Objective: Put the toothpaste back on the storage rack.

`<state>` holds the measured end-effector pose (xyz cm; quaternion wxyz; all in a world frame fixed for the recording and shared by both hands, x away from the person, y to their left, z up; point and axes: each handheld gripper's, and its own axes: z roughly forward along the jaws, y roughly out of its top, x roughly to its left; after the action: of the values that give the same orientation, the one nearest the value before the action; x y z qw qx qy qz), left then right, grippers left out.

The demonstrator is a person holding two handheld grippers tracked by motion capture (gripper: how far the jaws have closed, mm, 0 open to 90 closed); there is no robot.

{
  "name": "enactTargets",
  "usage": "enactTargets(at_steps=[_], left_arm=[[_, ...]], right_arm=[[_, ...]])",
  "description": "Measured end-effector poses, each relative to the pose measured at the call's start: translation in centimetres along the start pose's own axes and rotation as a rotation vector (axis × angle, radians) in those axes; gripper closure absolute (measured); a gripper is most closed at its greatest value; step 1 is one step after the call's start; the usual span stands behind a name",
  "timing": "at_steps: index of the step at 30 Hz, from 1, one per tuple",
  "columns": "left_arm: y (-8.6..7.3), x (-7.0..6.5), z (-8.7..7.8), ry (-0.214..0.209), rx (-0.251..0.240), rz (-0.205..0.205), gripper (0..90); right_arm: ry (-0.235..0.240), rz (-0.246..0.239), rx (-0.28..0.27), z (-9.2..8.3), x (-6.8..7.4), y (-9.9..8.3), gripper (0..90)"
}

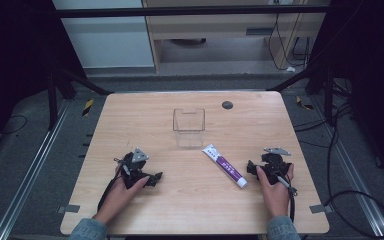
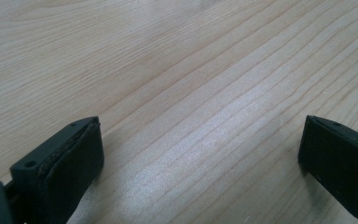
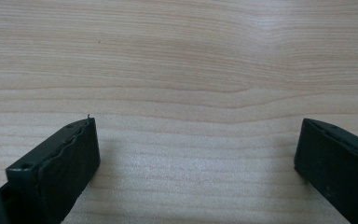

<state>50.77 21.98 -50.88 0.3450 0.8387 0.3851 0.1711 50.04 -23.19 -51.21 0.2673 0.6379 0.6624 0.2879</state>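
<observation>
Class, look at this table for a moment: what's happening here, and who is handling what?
A person rests a left gripper and a right gripper on a wooden table, both open and holding nothing. A white and purple tube lies untouched, nearer the right gripper. A clear empty container stands upright beyond it.

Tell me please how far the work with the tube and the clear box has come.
Nothing looks done yet. The white and purple tube lies flat on the wooden table, outside the clear plastic box. Nothing is in hand: the right tool rests open beside the tube, the left tool open too. Likely left: gripping the tube and perhaps moving it to the box.
</observation>
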Motion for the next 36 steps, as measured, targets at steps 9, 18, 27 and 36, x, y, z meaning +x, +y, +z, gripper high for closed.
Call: enactTargets(at_steps=[9, 18, 27, 36], left_arm=[[0.0, 0.0, 0.0, 0.001, 0.001, -0.001, 0.0], [0.0, 0.0, 0.0, 0.001, 0.000, -0.001, 0.0], [0.0, 0.0, 0.0, 0.002, 0.000, -0.001, 0.0], [0.0, 0.0, 0.0, 0.005, 0.000, -0.004, 0.0]], right_arm=[[0.040, -0.047, -0.003, -0.2, -0.4, -0.3, 0.8], [0.068, -0.072, -0.014, -0.7, -0.6, -0.6, 8.5], [0.148, -0.200, -0.008, -5.1, 0.9, 1.0, 14.2], [0.238, -0.341, 0.078, -5.9, 4.0, 2.9, 27.2]])
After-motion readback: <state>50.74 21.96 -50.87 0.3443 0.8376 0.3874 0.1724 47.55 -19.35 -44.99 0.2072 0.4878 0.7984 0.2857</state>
